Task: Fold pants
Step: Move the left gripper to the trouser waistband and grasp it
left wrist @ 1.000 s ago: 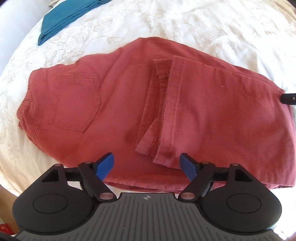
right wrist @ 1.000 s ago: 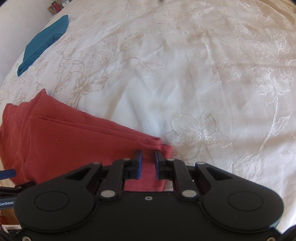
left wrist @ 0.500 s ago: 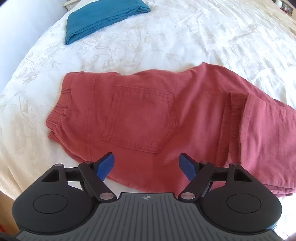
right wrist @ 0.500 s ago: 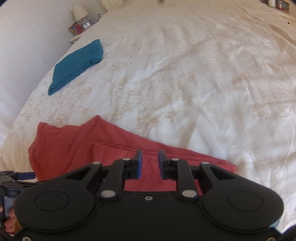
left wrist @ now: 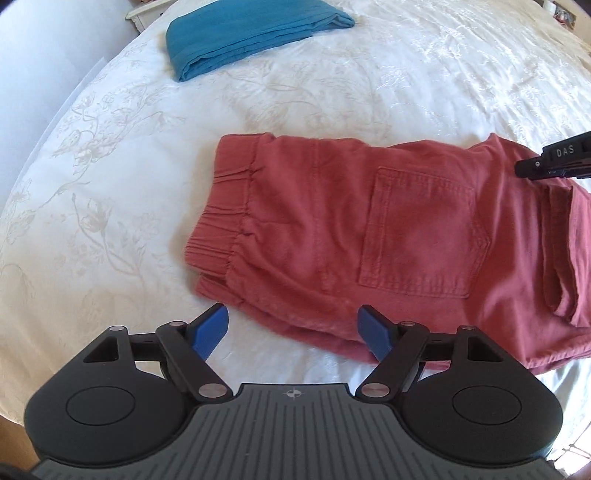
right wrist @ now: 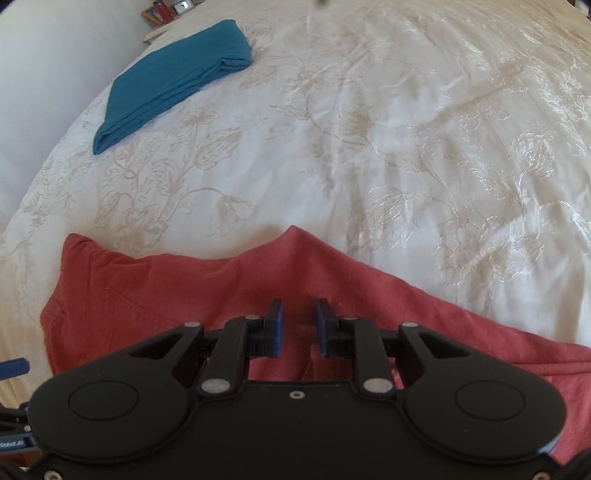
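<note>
Both tools empty: left tool point(left wrist: 293, 332) wide, right tool point(right wrist: 298, 326) parted narrowly. We should pinch pants point(left wrist: 369, 236) waistband corners squarely.

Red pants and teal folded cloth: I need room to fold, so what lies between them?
Only bare white bedspread lies between the red pants and the teal folded cloth; both wrist views show it.
</note>
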A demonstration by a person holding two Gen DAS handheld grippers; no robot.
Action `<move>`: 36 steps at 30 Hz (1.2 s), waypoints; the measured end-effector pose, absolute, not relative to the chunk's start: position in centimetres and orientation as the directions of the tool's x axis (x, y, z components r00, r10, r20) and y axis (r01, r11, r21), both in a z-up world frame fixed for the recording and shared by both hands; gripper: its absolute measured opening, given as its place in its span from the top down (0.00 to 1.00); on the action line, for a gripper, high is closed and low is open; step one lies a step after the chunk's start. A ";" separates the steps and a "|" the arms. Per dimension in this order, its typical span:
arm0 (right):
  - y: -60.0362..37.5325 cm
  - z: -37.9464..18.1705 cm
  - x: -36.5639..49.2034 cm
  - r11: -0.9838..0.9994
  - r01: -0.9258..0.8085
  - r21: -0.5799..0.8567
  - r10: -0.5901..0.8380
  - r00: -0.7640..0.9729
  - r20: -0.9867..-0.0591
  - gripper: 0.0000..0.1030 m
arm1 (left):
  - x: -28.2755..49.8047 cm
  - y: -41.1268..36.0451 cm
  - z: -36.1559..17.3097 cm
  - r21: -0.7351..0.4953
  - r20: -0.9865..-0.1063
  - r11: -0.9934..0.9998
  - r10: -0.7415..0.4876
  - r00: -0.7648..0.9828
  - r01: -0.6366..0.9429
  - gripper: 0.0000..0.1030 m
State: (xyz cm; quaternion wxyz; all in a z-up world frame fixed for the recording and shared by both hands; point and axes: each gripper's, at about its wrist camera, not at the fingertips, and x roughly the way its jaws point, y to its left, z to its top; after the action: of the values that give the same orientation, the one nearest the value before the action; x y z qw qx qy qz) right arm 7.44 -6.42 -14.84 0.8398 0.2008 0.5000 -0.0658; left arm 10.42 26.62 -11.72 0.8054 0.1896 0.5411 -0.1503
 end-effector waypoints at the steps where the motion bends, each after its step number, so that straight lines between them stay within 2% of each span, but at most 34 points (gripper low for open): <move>1: -6.5 -15.3 8.0 0.909 0.329 0.255 0.071 0.481 -0.874 0.71 | 10.6 27.3 -11.8 0.139 -0.929 0.886 -0.038 0.368 0.443 0.26; 4: -6.8 -16.2 9.4 0.901 0.376 0.214 0.020 0.458 -0.889 0.72 | 11.3 29.6 -12.1 0.073 -0.934 0.902 -0.087 0.345 0.426 0.26; 8: -6.3 -15.1 9.2 0.884 0.418 0.211 -0.010 0.467 -0.884 0.70 | 12.5 32.1 -12.7 -0.127 -0.932 0.920 -0.238 0.273 0.370 0.24; 11: -5.2 -13.1 7.8 0.884 0.409 0.227 -0.007 0.497 -0.868 0.70 | 13.6 32.6 -13.9 -0.259 -0.929 0.902 -0.330 0.164 0.346 0.05; 12: -4.7 -12.5 7.4 0.888 0.402 0.225 -0.010 0.504 -0.864 0.70 | 13.8 32.5 -14.1 -0.268 -0.927 0.900 -0.338 0.161 0.344 0.05; 17: -2.6 -10.1 5.9 0.900 0.371 0.228 -0.001 0.524 -0.852 0.70 | 14.7 31.8 -14.0 -0.204 -0.918 0.921 -0.298 0.263 0.331 0.02; 25: -0.4 -7.5 4.1 0.913 0.342 0.220 -0.002 0.544 -0.839 0.70 | 17.8 31.2 -18.8 -0.211 -0.940 0.944 -0.267 0.212 0.255 0.00; 30: 0.6 -7.1 3.3 0.912 0.344 0.222 0.004 0.535 -0.845 0.70 | 18.9 29.2 -19.2 -0.165 -0.945 0.941 -0.237 0.225 0.295 0.00; 36: 1.9 -7.7 3.0 0.915 0.338 0.222 0.020 0.510 -0.860 0.70 | 19.9 28.0 -19.5 -0.132 -0.958 0.959 -0.188 0.216 0.250 0.00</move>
State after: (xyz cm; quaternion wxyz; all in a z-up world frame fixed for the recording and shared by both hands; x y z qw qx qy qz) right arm 2.97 1.91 -7.67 0.8492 0.1841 0.4861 -0.0934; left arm 19.89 27.99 -19.52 0.7794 0.0253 0.6100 -0.1407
